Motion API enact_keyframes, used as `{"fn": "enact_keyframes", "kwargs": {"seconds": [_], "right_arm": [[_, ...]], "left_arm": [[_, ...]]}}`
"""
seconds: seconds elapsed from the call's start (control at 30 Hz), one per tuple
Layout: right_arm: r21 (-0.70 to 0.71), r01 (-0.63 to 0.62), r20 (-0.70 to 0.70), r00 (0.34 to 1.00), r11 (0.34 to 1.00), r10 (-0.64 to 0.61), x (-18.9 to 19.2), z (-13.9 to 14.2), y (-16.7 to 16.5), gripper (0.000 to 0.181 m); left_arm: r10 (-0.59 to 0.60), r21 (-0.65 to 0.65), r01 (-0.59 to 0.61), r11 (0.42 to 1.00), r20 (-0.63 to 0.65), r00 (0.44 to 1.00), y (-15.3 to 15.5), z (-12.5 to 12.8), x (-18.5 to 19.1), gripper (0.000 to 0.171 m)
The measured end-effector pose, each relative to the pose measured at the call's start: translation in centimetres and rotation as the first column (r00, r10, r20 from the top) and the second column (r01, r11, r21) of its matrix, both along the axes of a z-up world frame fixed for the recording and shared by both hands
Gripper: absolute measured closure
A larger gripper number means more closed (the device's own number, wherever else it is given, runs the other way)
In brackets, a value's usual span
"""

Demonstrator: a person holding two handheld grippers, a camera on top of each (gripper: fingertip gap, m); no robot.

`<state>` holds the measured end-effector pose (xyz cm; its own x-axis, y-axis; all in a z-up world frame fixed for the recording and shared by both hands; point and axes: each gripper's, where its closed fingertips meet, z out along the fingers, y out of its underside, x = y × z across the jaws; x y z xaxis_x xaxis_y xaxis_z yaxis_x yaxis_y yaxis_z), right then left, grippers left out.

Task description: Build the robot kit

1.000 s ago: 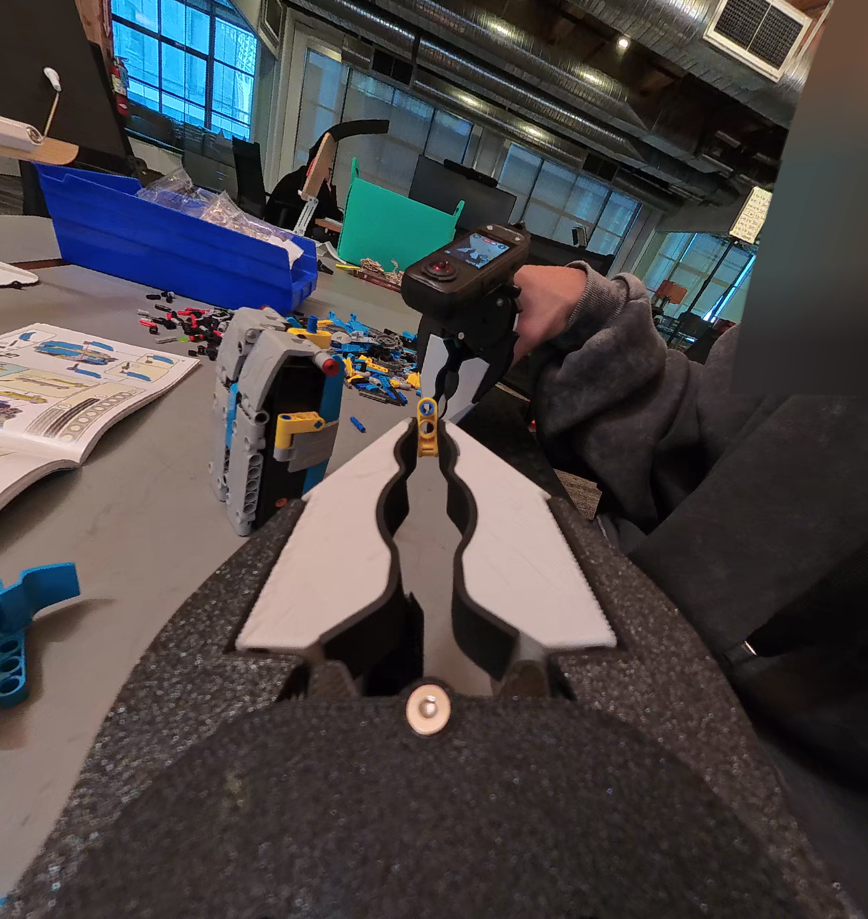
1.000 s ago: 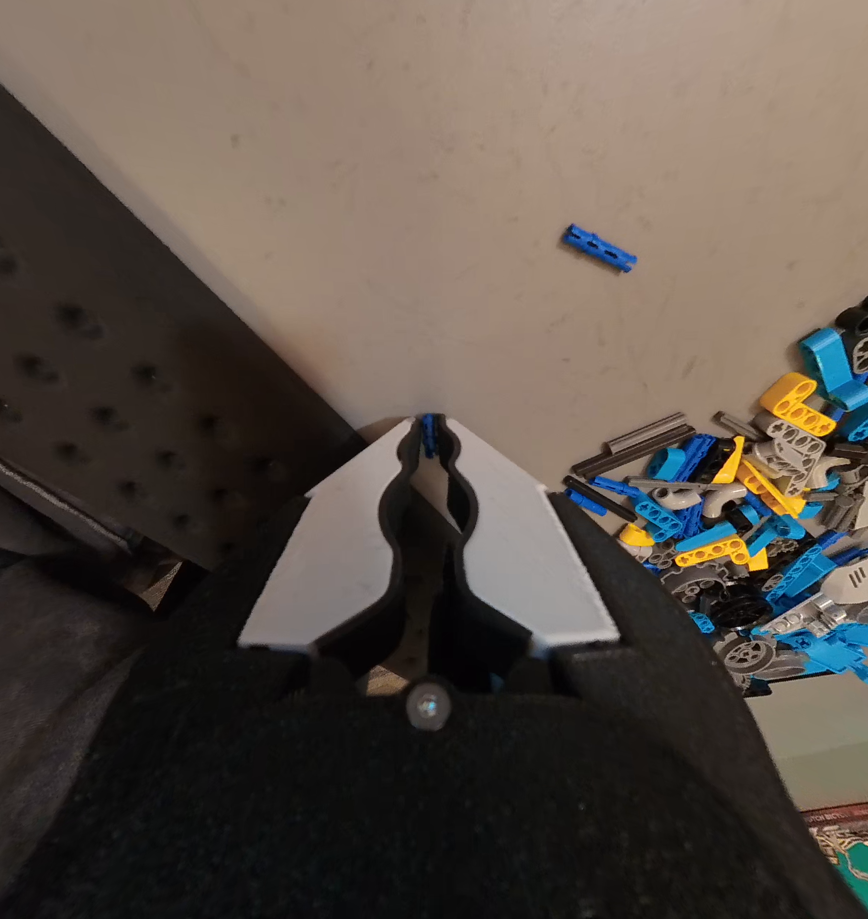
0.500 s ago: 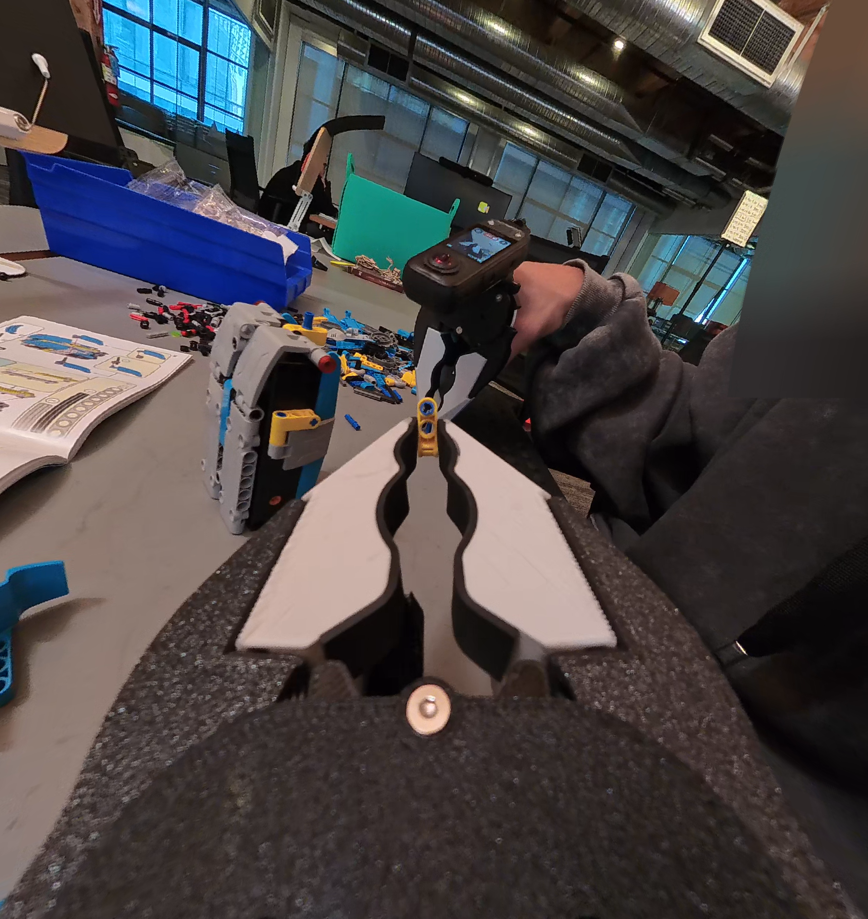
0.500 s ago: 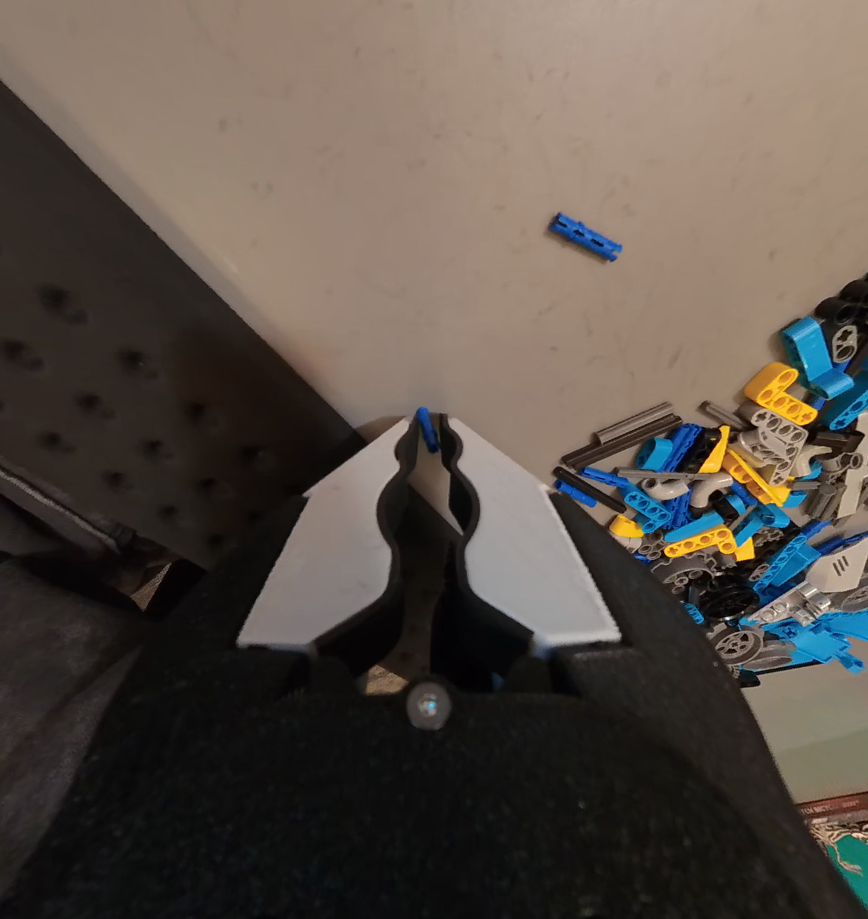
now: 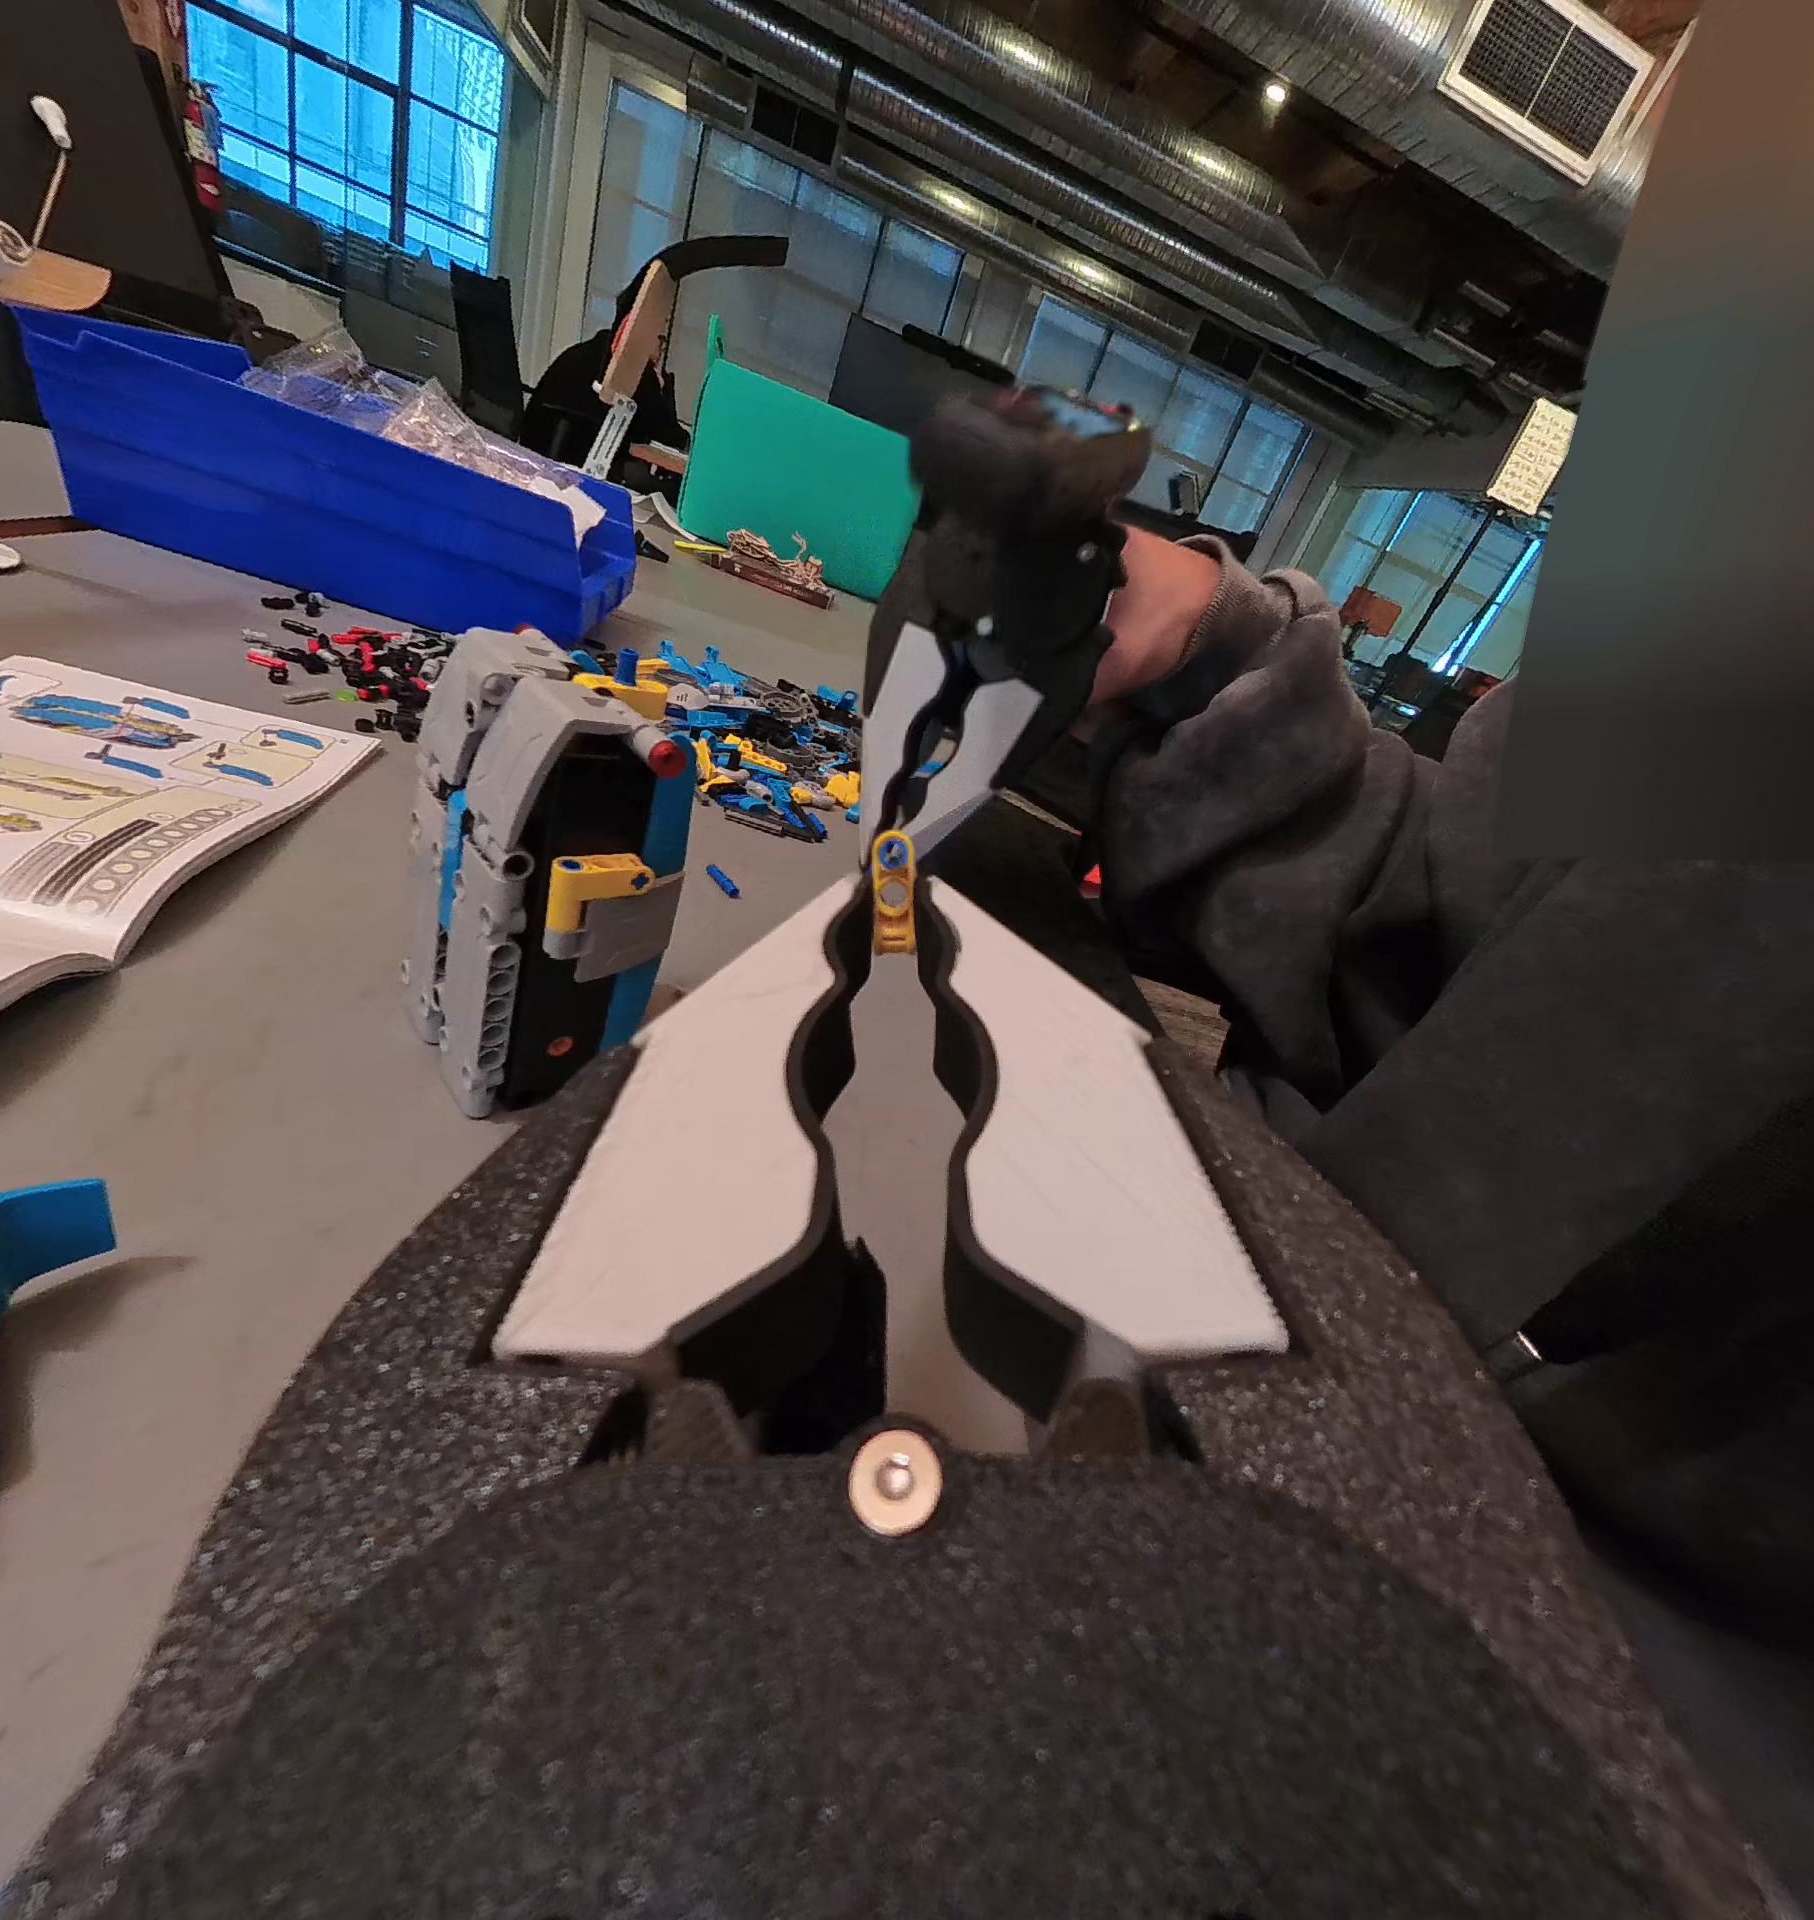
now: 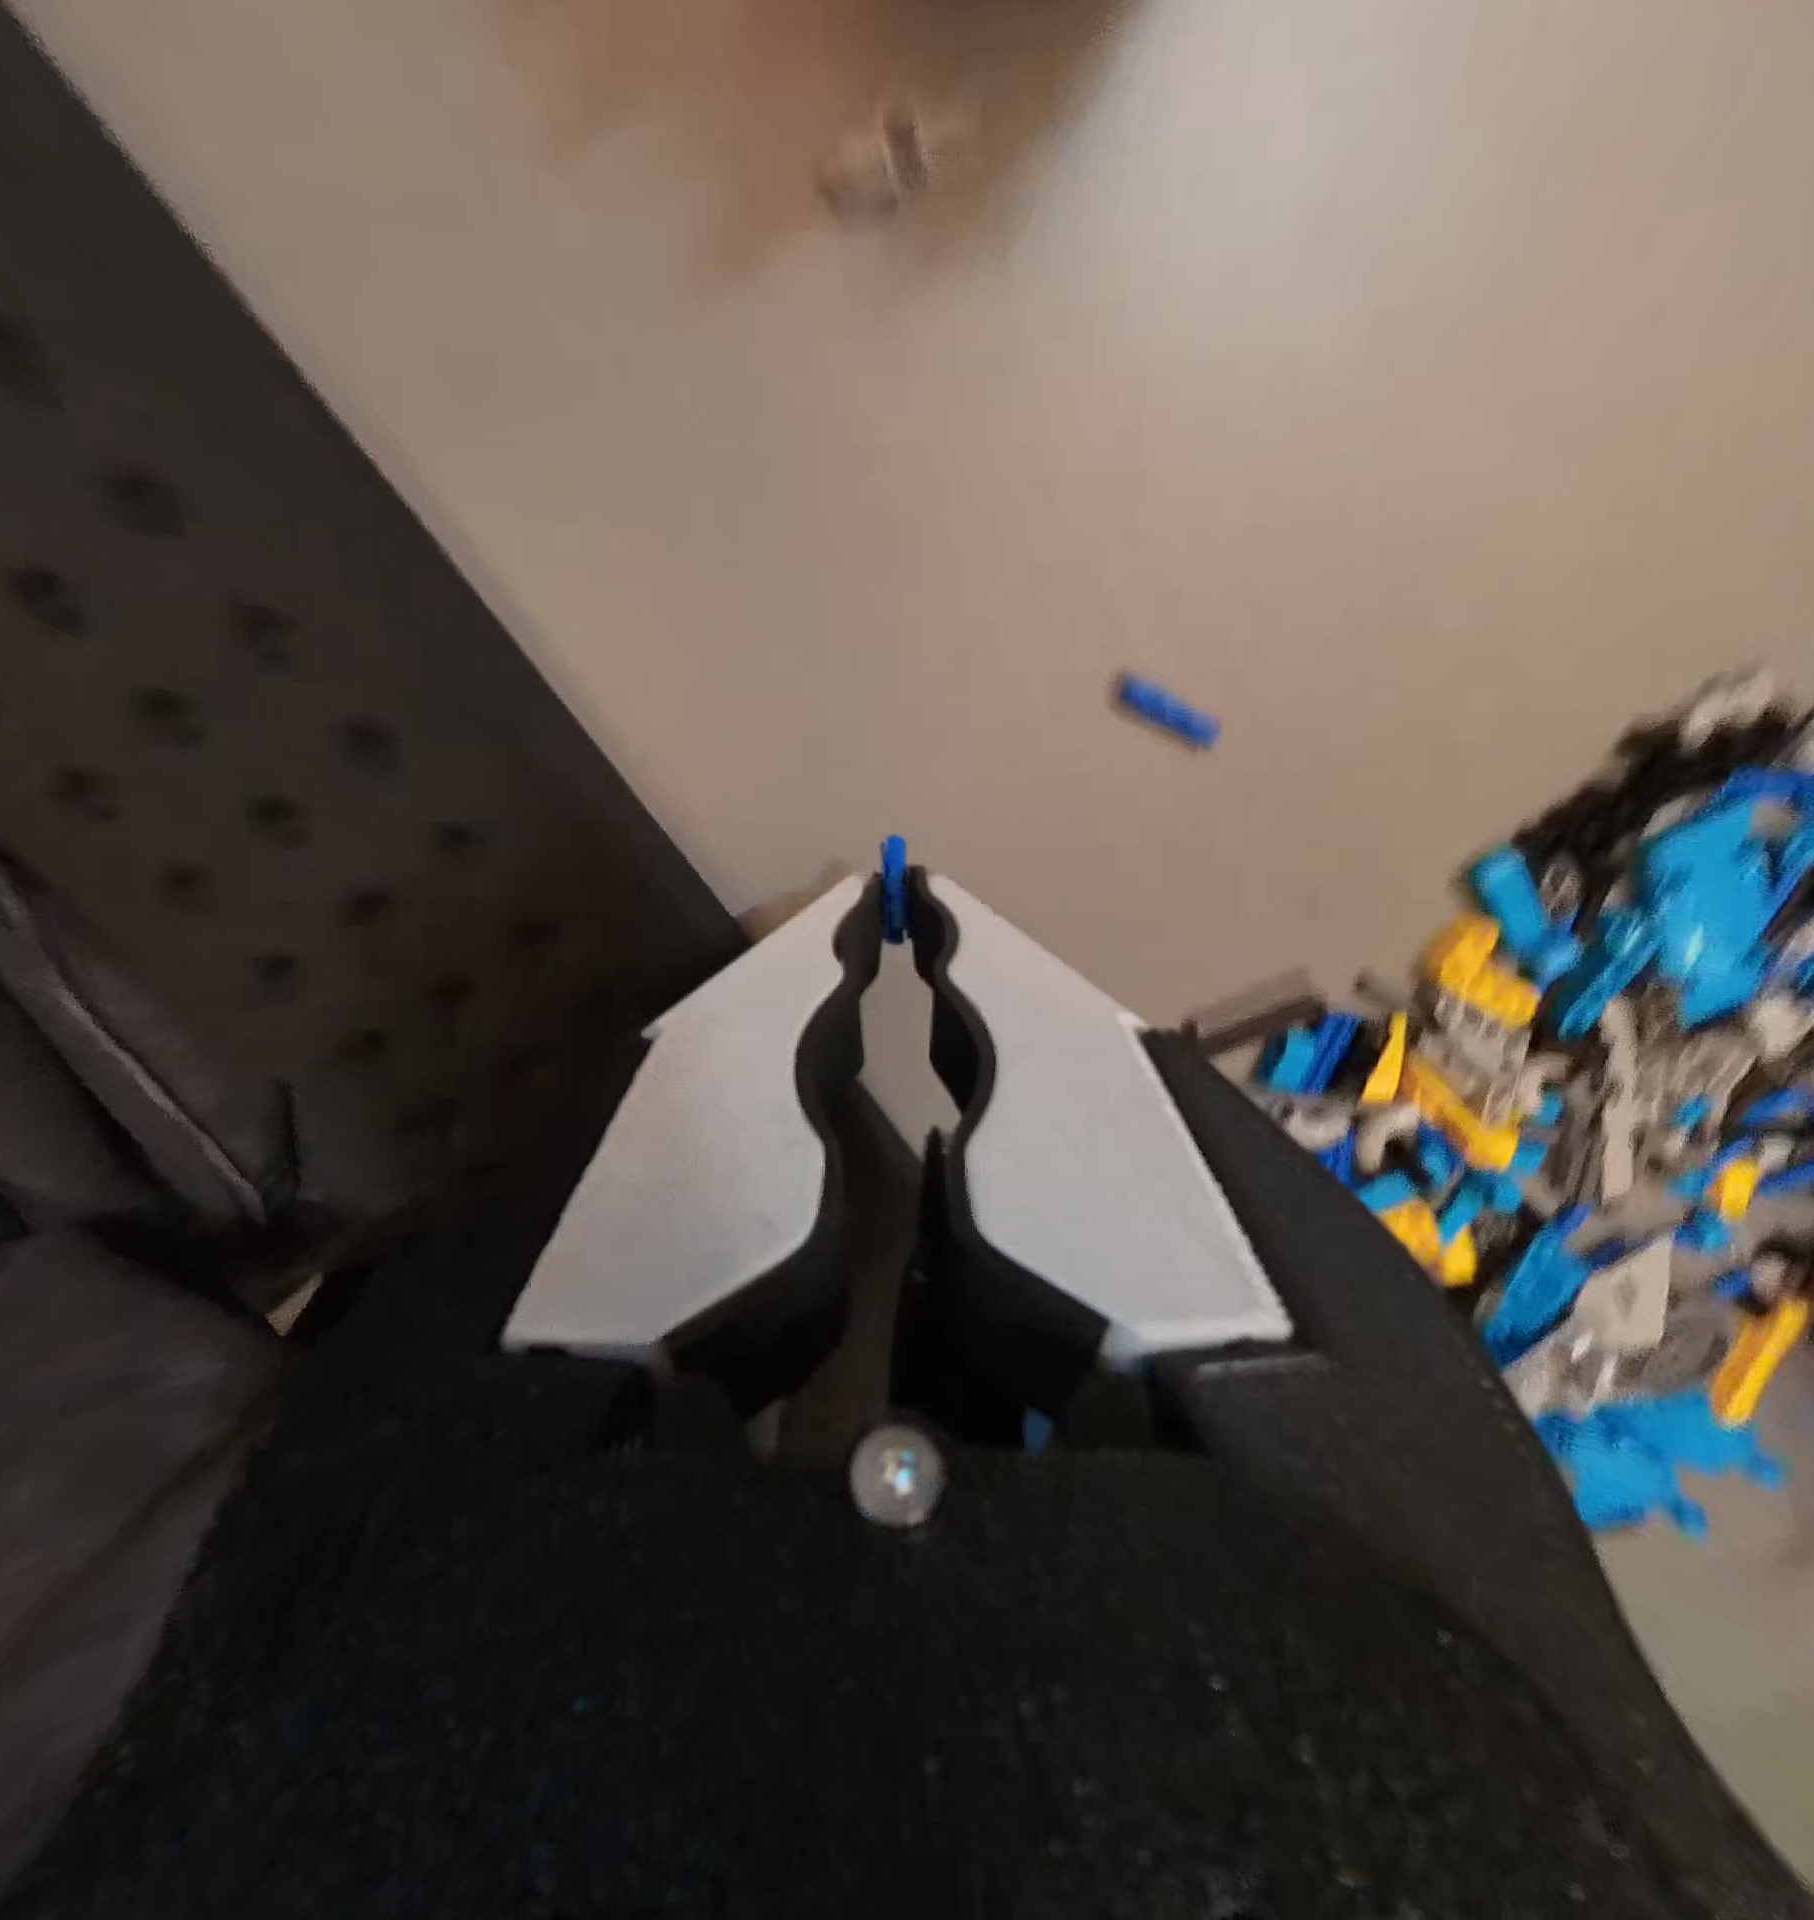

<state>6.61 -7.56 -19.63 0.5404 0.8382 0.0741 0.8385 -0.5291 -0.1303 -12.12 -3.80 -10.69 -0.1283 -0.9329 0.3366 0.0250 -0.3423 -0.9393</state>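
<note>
Your left gripper [image 5: 894,902] pinching a yellow connector [image 5: 894,906], right gripper [image 6: 894,902] clamped on a blue pin [image 6: 894,894], tips nearly touching.

Matt grey table [image 5: 207,1060]; glossy plastic bin [image 5: 311,499]; paper booklet [image 5: 103,790].

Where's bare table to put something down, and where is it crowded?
Bare table lies between the open booklet, the standing gray model and the blue piece. Another patch surrounds the lone blue pin, beside the table's edge. Crowded: the loose parts pile in front of the blue bin.
</note>
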Motion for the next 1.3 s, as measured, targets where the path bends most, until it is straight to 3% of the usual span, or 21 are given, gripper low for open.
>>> {"fn": "enact_keyframes", "kwargs": {"seconds": [0.07, 0.13, 0.23, 0.3, 0.37, 0.53, 0.8, 1.07, 1.2, 1.3], "right_arm": [[0.112, -0.086, -0.165, 0.981, 0.99, 0.104, -4.1, 2.2, 1.0, 0.177], [0.247, -0.125, -0.393, 0.893, 0.961, 0.218, -9.6, 4.8, 1.8, 0.177], [0.398, -0.017, -0.605, 0.747, 0.917, 0.276, -15.6, 7.2, 3.7, 0.177], [0.421, 0.082, -0.701, 0.661, 0.904, 0.267, -17.9, 7.9, 4.6, 0.177], [0.411, 0.135, -0.744, 0.622, 0.901, 0.246, -18.9, 8.1, 5.0, 0.177], [0.553, 0.152, -0.626, 0.725, 0.82, 0.287, -19.2, 8.4, 5.8, 0.177], [0.592, 0.148, -0.6, 0.736, 0.792, 0.311, -19.7, 8.5, 5.7, 0.177], [0.749, 0.083, -0.427, 0.819, 0.657, 0.384, -19.7, 9.0, 5.8, 0.177], [0.747, 0.094, -0.431, 0.822, 0.658, 0.372, -19.6, 8.9, 6.0, 0.177], [0.636, 0.157, -0.587, 0.735, 0.756, 0.34, -19.9, 9.1, 5.8, 0.177]], "left_arm": [[-0.014, -0.037, 0.015, 0.999, 0.011, 1.0, 0.0, 0.1, 0.0, 0.165], [-0.037, -0.105, 0.04, 0.994, 0.032, 0.999, 0.2, 0.2, -0.1, 0.165], [-0.034, -0.204, 0.049, 0.978, 0.077, 0.996, 1.1, 0.6, -0.5, 0.165], [-0.026, -0.259, 0.052, 0.965, 0.102, 0.994, 1.8, 0.7, -0.8, 0.165], [-0.024, -0.285, 0.056, 0.957, 0.113, 0.993, 2.1, 0.8, -0.9, 0.165], [-0.041, -0.285, 0.069, 0.956, 0.105, 0.994, 1.8, 0.7, -0.7, 0.166], [-0.046, -0.333, 0.087, 0.939, 0.131, 0.99, 1.9, 0.8, -0.7, 0.166], [-0.078, -0.45, 0.158, 0.879, 0.19, 0.979, 1.9, 1.3, -0.8, 0.166], [-0.064, -0.477, 0.152, 0.866, 0.197, 0.978, 2.2, 1.2, -0.9, 0.165], [-0.054, -0.428, 0.142, 0.892, 0.211, 0.976, 1.9, 1.6, -1.0, 0.165]]}}
